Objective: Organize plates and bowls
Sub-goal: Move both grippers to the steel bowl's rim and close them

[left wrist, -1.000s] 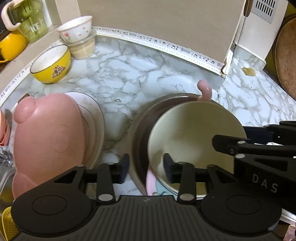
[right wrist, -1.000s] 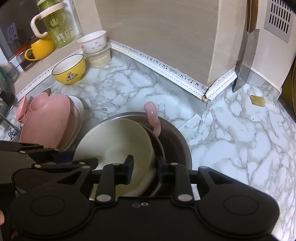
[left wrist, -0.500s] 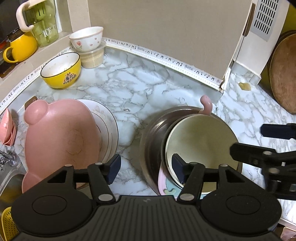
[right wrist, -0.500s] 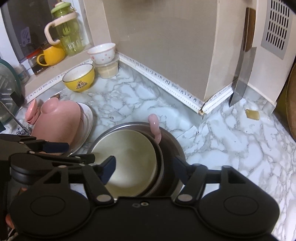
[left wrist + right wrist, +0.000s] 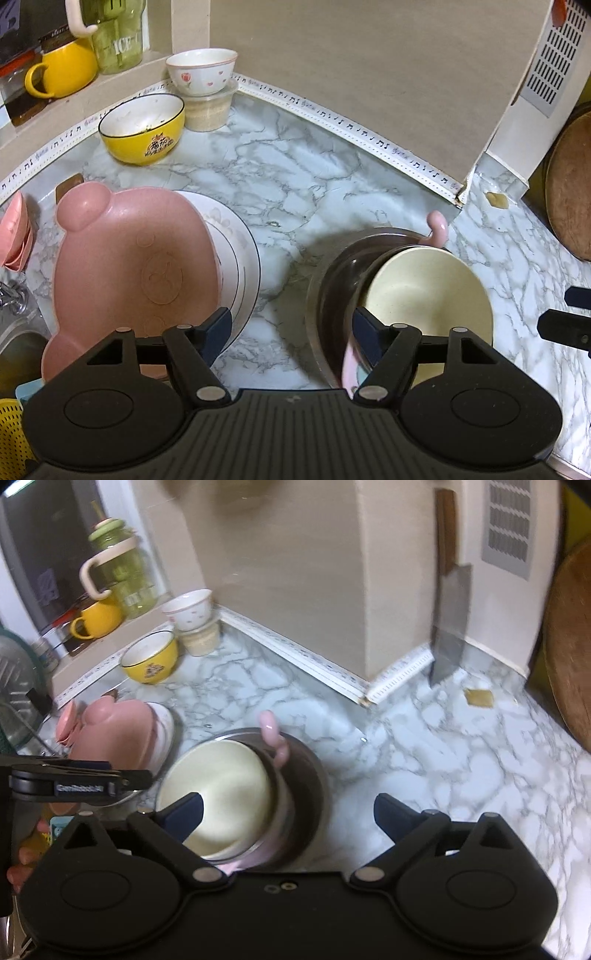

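Two hand-held grippers, left and right, clenched on the cream bowl a second ago, now stand released, jaws still opening and drawn back. Cream bowl rests tilted inside the steel bowl, lower right of the marble surface.

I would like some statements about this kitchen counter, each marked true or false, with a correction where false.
1. The cream round bowl sits inside the steel metal bowl. True.
2. The yellow ceramic bowl is stacked on the pink bear-shaped plate. False: it stands apart on the marble counter.
3. The pink bear-shaped plate lies on a white round plate. True.
4. The left tongs grip the cream bowl. False: their jaws are opening, nothing pressed.
5. The white flowered bowl rests on a plastic tub. True.
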Demonstrator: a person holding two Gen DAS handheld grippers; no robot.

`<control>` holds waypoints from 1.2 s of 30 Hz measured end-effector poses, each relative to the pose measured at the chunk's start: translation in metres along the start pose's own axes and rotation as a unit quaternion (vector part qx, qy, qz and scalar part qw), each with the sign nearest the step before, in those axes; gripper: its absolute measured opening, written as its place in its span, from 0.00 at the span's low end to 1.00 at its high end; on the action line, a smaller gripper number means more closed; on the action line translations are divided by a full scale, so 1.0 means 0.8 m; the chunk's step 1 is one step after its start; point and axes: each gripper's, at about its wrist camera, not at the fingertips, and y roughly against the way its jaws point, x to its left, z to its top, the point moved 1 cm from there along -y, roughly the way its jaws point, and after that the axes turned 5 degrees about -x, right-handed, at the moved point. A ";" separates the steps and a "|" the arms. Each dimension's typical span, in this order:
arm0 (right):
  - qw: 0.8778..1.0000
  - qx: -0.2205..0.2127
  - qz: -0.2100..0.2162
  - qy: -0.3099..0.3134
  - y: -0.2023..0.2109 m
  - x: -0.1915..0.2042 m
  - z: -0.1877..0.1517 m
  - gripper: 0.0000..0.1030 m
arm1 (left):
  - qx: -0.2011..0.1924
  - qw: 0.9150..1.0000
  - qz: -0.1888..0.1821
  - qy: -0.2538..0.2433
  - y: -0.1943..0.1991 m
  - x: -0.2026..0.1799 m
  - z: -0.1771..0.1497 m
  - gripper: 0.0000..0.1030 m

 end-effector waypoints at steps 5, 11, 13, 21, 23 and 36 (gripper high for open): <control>1.000 0.006 -0.001 -0.012 -0.007 -0.013 -0.011 0.95 | 0.002 1.000 0.007 0.000 -0.009 0.004 -0.003 0.69; 0.999 0.021 0.004 -0.028 -0.020 -0.022 -0.022 0.88 | 0.008 1.000 0.017 -0.002 -0.025 0.009 -0.008 0.69; 0.999 0.027 0.002 -0.031 -0.026 -0.023 -0.026 0.87 | 0.008 1.000 0.017 -0.005 -0.028 0.009 -0.009 0.69; 0.997 0.052 -0.002 -0.050 -0.051 -0.030 -0.039 0.73 | 0.018 1.000 0.009 -0.006 -0.042 0.004 -0.012 0.69; 0.997 0.056 -0.003 -0.054 -0.056 -0.031 -0.041 0.71 | 0.021 1.000 0.006 -0.005 -0.046 0.003 -0.012 0.68; 0.994 0.086 0.011 -0.073 -0.074 -0.026 -0.055 0.44 | 0.032 0.999 -0.020 0.000 -0.056 -0.008 -0.009 0.35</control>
